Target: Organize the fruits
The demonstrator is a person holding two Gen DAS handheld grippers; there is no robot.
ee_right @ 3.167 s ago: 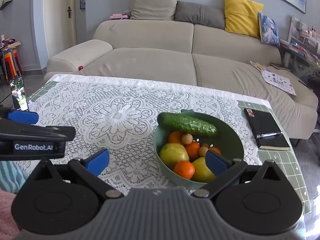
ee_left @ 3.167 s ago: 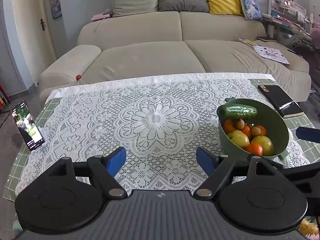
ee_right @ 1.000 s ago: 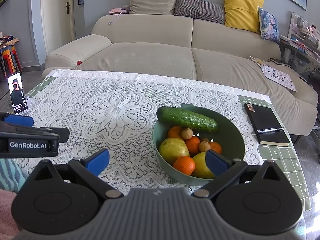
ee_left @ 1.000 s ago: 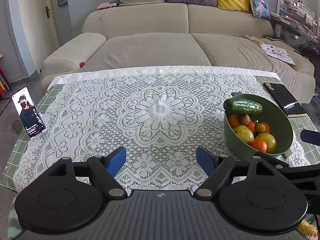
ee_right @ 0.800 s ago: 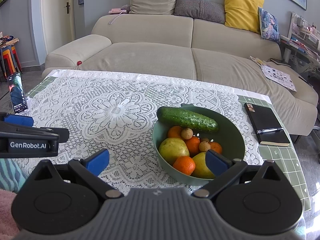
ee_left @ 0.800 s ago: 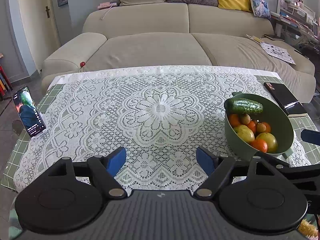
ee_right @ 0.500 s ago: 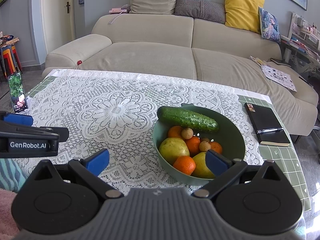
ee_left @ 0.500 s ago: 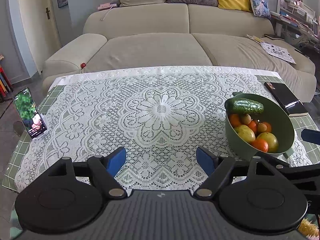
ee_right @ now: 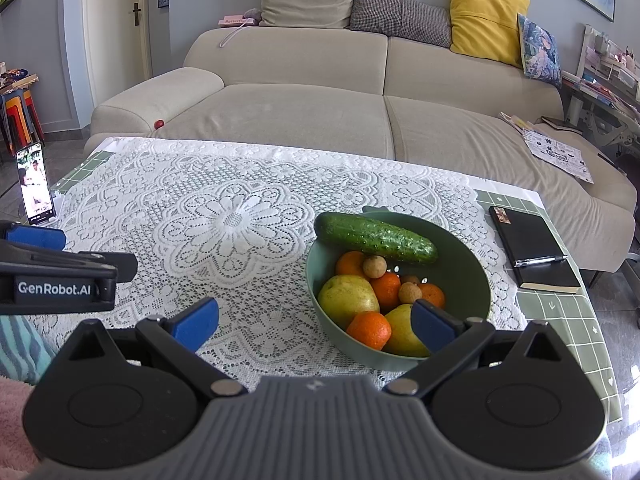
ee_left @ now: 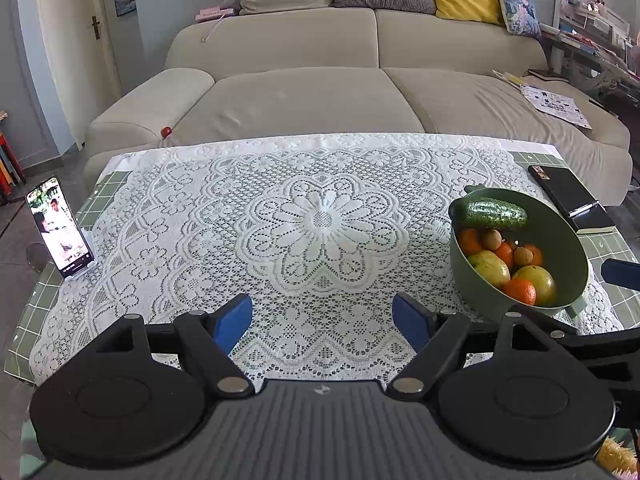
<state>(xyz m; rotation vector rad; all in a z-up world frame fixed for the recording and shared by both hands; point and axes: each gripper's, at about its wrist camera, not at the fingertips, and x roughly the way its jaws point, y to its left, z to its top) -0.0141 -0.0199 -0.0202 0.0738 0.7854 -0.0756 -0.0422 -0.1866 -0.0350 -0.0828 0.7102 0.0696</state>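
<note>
Both the left gripper [ee_left: 322,316] and right gripper [ee_right: 314,322] hover released and empty near the round green plastic fruit bowl [ee_right: 476,280] on the white lace tablecloth [ee_left: 320,220].

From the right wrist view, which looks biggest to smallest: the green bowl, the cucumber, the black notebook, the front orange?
1. Round green bowl
2. Bumpy green cucumber and flat black notebook: too alike to rank
3. Small front orange

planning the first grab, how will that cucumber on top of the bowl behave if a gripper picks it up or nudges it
The cucumber looks firm, so it should lift stiffly rather than sag. It lies across the green bowl rim and the fruit, so a nudge could roll it off. Its bumpy skin probably gives the pads some grip; a grasp near one end may let it tilt.
</note>
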